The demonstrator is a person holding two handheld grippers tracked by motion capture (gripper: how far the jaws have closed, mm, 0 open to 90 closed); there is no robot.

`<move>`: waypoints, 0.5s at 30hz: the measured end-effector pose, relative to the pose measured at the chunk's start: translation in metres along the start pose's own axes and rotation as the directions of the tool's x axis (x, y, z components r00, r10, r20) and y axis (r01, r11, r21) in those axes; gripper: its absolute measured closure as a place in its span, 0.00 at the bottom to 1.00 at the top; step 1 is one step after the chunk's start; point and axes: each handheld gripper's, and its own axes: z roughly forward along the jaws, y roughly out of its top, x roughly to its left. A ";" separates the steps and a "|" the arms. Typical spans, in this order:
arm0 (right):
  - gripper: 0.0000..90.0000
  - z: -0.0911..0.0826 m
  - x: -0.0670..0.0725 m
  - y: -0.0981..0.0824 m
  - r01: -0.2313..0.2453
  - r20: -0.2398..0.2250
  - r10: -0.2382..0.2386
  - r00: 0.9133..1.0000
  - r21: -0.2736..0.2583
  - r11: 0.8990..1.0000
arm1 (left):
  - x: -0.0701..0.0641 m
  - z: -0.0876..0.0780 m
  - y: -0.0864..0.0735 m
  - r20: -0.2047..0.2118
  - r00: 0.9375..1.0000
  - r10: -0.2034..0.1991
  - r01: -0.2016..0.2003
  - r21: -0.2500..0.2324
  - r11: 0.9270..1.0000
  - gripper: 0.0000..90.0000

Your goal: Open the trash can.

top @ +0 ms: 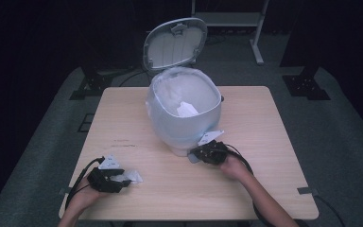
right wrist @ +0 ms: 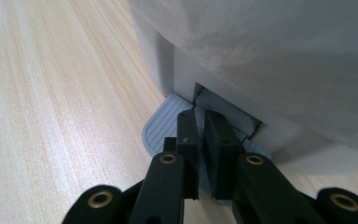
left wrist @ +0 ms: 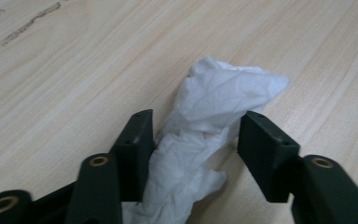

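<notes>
A: What is on the wooden table?

B: A white pedal bin stands at the middle, its lid tipped up and back. A pale plastic liner is folded over the rim, and a scrap of white paper lies inside.

A: And the right gripper?

B: It sits low at the bin's near base. In the right gripper view its two black jaws are drawn together, with only a thin slit between the pads, and they rest down on the grey ribbed foot pedal that juts from under the bin. They pinch nothing that I can see.

A: The left gripper?

B: Near the table's front left corner, well apart from the bin. A crumpled white tissue lies on the wood between its jaws, which stand partly apart. One jaw touches the tissue's side; the other is at its edge with a small gap below, so I cannot call it a firm clamp.

A: Does the tissue lie flat?

B: It rests on the table, bunched, with one pointed end past the jaw tips.
</notes>
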 end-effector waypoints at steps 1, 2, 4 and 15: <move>0.94 0.000 0.000 0.000 0.000 0.000 0.000 1.000 -0.001 1.000 | -0.001 0.000 0.000 -0.004 1.000 0.000 0.000 -0.003 1.000 0.55; 0.94 0.000 0.000 0.000 0.000 0.000 0.000 1.000 -0.001 1.000 | -0.001 0.000 0.000 -0.003 1.000 0.003 -0.003 -0.005 1.000 0.57; 0.94 0.000 0.000 0.000 -0.001 0.002 0.001 1.000 -0.002 1.000 | -0.003 0.000 0.000 -0.003 1.000 0.004 -0.004 -0.013 1.000 0.62; 0.93 0.000 0.000 0.000 -0.002 -0.002 0.002 1.000 -0.002 1.000 | -0.001 0.001 -0.001 0.007 1.000 -0.016 0.016 -0.034 0.999 0.85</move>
